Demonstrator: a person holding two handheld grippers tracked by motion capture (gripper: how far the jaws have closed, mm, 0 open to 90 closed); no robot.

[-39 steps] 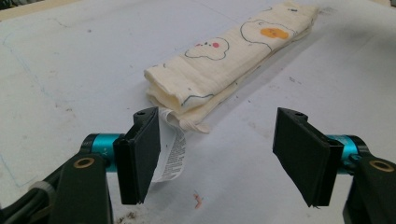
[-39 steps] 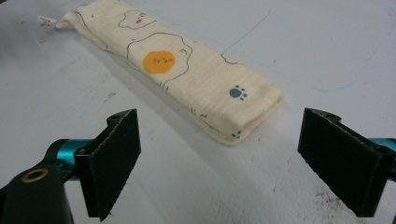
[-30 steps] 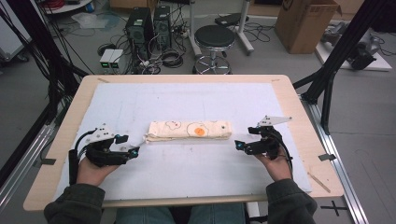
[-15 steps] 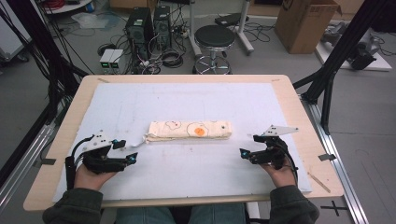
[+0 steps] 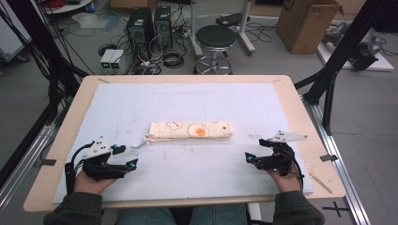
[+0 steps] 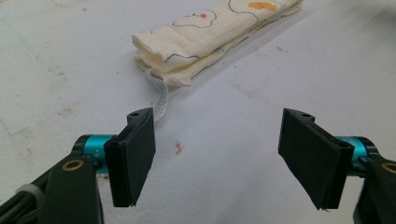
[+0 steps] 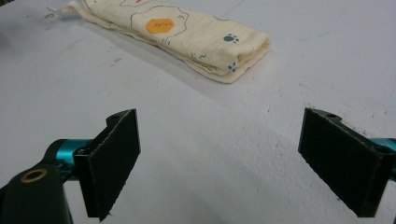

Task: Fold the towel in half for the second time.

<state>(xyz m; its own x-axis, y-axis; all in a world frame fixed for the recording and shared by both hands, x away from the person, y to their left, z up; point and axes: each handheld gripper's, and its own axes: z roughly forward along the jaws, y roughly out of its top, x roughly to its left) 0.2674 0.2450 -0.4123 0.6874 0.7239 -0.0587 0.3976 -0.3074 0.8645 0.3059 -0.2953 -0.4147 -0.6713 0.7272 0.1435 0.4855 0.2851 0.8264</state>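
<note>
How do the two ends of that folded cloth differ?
The left end of the folded cloth has a white tag trailing onto the table; the right end has none. The left end shows loose stacked layers, the right a rounded fold with blue paw prints. Both are cream.

**Folded cloth on the white mat**

A cream folded cloth (image 5: pixel 190 131) lies flat as a long narrow bundle near the middle of the mat, running left to right; printed with an orange-yolked egg and small paw marks; layered edges show at both ends; a white tag (image 6: pixel 160 95) trails from its left end.
</note>
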